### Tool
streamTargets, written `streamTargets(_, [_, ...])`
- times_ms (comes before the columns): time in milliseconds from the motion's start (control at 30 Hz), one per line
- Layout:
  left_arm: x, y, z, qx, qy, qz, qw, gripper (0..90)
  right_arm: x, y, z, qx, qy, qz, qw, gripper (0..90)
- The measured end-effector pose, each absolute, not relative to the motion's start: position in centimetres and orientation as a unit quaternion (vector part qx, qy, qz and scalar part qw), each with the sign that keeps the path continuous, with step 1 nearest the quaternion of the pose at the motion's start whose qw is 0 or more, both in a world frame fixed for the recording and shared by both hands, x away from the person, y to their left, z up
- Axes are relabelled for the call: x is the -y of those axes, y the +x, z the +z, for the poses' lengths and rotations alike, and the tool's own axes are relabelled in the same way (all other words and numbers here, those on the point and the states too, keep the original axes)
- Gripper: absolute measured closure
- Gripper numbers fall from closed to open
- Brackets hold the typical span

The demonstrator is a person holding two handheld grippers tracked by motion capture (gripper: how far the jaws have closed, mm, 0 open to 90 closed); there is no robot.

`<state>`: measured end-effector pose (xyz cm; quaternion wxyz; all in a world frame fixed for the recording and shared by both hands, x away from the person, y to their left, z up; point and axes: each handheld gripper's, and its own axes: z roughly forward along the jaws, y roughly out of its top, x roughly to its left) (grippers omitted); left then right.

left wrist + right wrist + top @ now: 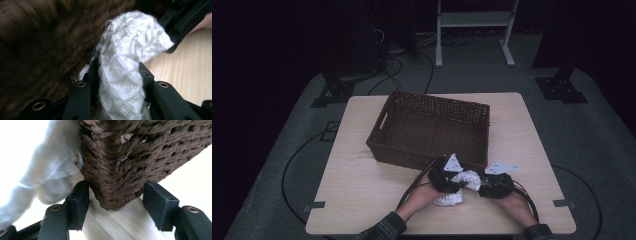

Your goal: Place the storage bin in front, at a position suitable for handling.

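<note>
**White knit cloth held at the near edge, basket just beyond**

Near edge of the surface (362,200): one person, two hands, one gripper in each. The left gripper (119,72) has its jaws clenched on a single white knit cloth (458,186); the fabric bunches up between them and rises past the tips, the rest draping onto the surface between the two hands. Judged: held this way to lift it clear for the basket.

The right gripper (116,202) sits just beside the cloth, jaws released, nothing pinched; in the right gripper view they straddle the near corner of the basket without pressing it. Probably waiting to take a second hold.

Beyond: one dark woven basket (432,131), mid-surface, empty as far as visible, its near wall close to both grippers.
</note>
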<state>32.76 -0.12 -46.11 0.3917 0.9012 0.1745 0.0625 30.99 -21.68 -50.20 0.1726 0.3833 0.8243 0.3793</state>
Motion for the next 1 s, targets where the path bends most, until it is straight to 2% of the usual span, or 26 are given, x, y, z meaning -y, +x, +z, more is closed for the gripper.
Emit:
streamTargets(100, [0.2, 32.9, -46.9, -0.177, 0.906, 0.057, 0.381, 64.5, 21.7, 31.0, -50.2, -0.825, 0.382, 0.379, 0.173, 37.8])
streamTargets(333, [-1.1, 32.3, -45.5, -0.177, 0.899, 0.062, 0.396, 64.4, 21.8, 31.0, -50.2, -0.825, 0.381, 0.381, 0.170, 38.0])
streamTargets(600, [-4.8, 31.7, -44.4, -0.197, 0.890, 0.071, 0.406, 64.5, 22.7, 30.7, -49.9, -0.832, 0.369, 0.383, 0.160, 50.0])
streamTargets(667, [-6.1, 31.7, -44.2, -0.206, 0.886, 0.072, 0.410, 64.9, 23.6, 30.4, -49.7, -0.826, 0.375, 0.399, 0.134, 56.0])
streamTargets(767, [-7.2, 31.6, -44.0, -0.216, 0.883, 0.072, 0.409, 65.1, 24.5, 30.2, -49.4, -0.824, 0.375, 0.406, 0.122, 60.5])
streamTargets(833, [-7.7, 31.5, -44.0, -0.219, 0.883, 0.072, 0.409, 65.1, 24.7, 30.2, -49.3, -0.823, 0.377, 0.407, 0.122, 61.3])
streamTargets(933, [-8.9, 31.1, -44.2, -0.232, 0.878, 0.077, 0.411, 65.1, 25.4, 30.2, -49.0, -0.822, 0.379, 0.409, 0.117, 66.6])
streamTargets(967, [-9.4, 31.1, -44.2, -0.235, 0.878, 0.078, 0.409, 65.1, 25.9, 30.2, -48.6, -0.820, 0.380, 0.413, 0.114, 70.9])
streamTargets(1000, [-9.7, 31.0, -44.2, -0.238, 0.877, 0.078, 0.409, 65.1, 25.9, 30.2, -48.6, -0.820, 0.380, 0.413, 0.114, 70.9])
